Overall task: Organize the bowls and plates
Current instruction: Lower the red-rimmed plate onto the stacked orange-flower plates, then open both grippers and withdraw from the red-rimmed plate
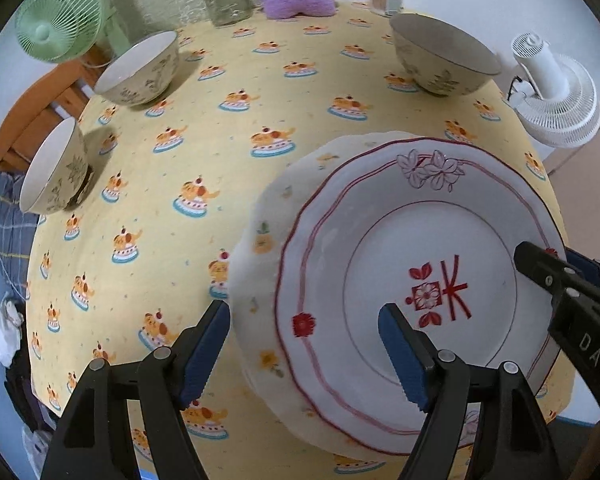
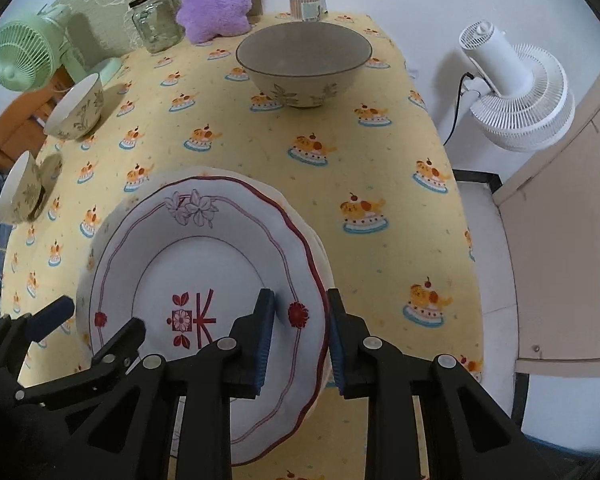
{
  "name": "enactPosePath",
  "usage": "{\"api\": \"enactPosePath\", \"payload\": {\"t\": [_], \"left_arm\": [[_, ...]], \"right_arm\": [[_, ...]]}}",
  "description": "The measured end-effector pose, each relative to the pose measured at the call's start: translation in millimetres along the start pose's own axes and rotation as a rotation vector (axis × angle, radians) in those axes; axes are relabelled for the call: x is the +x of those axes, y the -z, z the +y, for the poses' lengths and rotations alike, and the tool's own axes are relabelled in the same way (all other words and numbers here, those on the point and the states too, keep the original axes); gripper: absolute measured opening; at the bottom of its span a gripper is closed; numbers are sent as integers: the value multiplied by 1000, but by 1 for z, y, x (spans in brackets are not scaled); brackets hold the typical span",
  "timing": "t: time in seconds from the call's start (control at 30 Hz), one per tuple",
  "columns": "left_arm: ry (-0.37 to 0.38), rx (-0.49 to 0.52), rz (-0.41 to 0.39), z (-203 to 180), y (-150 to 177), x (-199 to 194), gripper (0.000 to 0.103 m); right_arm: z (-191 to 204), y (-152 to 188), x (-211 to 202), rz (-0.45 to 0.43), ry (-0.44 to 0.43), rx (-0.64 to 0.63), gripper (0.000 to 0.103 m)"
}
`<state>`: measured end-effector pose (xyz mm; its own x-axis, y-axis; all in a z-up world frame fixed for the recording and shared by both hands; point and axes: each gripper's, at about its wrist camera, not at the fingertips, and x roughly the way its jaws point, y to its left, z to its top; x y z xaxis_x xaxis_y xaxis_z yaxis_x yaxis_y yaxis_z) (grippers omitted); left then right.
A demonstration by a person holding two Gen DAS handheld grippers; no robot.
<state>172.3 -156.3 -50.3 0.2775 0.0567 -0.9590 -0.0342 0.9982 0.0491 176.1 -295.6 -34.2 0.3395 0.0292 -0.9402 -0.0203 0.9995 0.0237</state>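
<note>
Two stacked plates: red-trimmed plate hides most of the lower plate on the tablecloth. Right gripper clamps the top plate's rim. Left gripper straddles the stack's edge, released; only the right view shows that clamp.

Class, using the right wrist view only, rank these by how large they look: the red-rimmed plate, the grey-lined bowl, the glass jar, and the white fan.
1. red-rimmed plate, though nearness to the camera enlarges it
2. grey-lined bowl and white fan: look alike, not ranked
3. glass jar
</note>
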Motion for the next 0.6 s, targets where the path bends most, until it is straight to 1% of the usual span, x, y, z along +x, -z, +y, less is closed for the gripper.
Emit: {"api": "enactPosePath", "payload": {"t": [0.17,0.3,0.47,0.6], "left_arm": [[11,-13,7,11,0,3,78],[29,-10,7,13,0,4,78],[47,6,8,10,0,5,78],[39,16,8,6,0,6,78]], "right_arm": [[13,-3,5,5,-13,-9,29],[18,-4,8,-11,6,-11,31],[26,-3,9,-19,53,-42,33],[28,-2,10,-19,71,-52,34]]}}
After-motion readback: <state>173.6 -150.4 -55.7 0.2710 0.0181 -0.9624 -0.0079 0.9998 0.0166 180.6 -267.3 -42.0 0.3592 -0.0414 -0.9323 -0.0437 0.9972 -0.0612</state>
